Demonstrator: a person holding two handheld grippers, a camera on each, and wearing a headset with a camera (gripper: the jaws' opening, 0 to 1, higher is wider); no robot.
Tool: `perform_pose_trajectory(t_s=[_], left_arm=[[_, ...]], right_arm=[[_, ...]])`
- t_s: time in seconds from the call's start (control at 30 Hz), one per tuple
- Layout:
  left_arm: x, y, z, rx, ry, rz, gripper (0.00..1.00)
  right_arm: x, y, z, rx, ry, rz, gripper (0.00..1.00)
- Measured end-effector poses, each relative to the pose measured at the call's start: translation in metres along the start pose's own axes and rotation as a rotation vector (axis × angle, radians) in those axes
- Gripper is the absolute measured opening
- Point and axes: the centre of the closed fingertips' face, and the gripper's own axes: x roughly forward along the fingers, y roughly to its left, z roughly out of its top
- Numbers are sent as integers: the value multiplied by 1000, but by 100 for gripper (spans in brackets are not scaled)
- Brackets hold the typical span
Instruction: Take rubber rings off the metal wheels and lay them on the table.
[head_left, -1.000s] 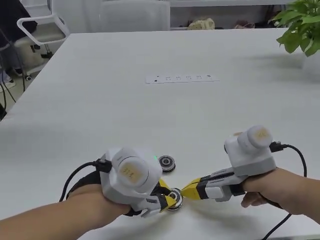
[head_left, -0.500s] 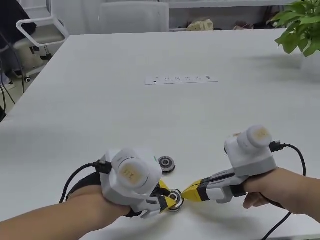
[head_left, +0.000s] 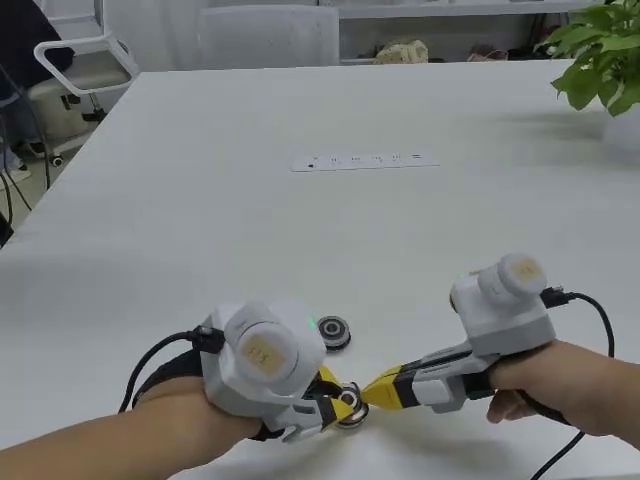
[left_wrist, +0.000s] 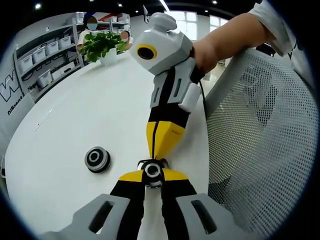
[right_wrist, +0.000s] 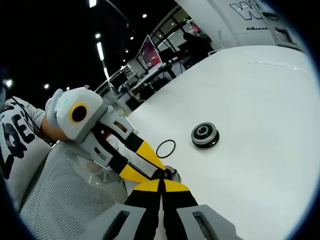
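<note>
Left gripper closed narrowly on a metal wheel, at 6 o'clock on the table. Right gripper jaws together, tips touching that wheel (hold on its ring indeterminable). Second wheel at 12 o'clock of it. Loose rubber ring lies flat nearby.

Left claw clamped, right claw pinched shut, their yellow tips meeting nose to nose.

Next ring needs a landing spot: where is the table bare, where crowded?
Bare: the table between the power strip and the spare wheel, and rightward toward the plant. Crowded: the near edge, where left gripper and right gripper meet at the held wheel, loose ring beside them.
</note>
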Motion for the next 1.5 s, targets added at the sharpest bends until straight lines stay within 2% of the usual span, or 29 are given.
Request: perform_pose_trajectory(t_s=[0.13,0.2,0.23,0.27,0.3,0.37,0.67,1.13,1.33,1.5], left_arm=[[0,0,0,0,0,1,7],[0,0,0,0,-1,3,7],[0,0,1,-1,-1,2,7],[0,0,1,0,-1,2,7],[0,0,1,0,-2,2,7],[0,0,1,0,-5,1,7],[0,-1,1,7,-25,-11,8],[-2,-2,2,4,-13,-26,13],[-10,-5,5,-1,-21,-40,20],[-18,-4,9,-12,-34,-44,21]], right_arm=[[2,4,3,-5,-10,10,0],[5,16,4,-7,-17,64,0],[6,16,3,-18,-10,52,0],[7,14,-1,-65,19,35,0],[8,13,-1,-78,18,29,0],[7,12,1,-58,6,28,0],[1,3,1,-57,-4,-1,0],[-2,1,3,-52,-19,-4,0],[-3,2,5,-49,-31,-3,0],[-5,1,7,-42,-39,-5,0]])
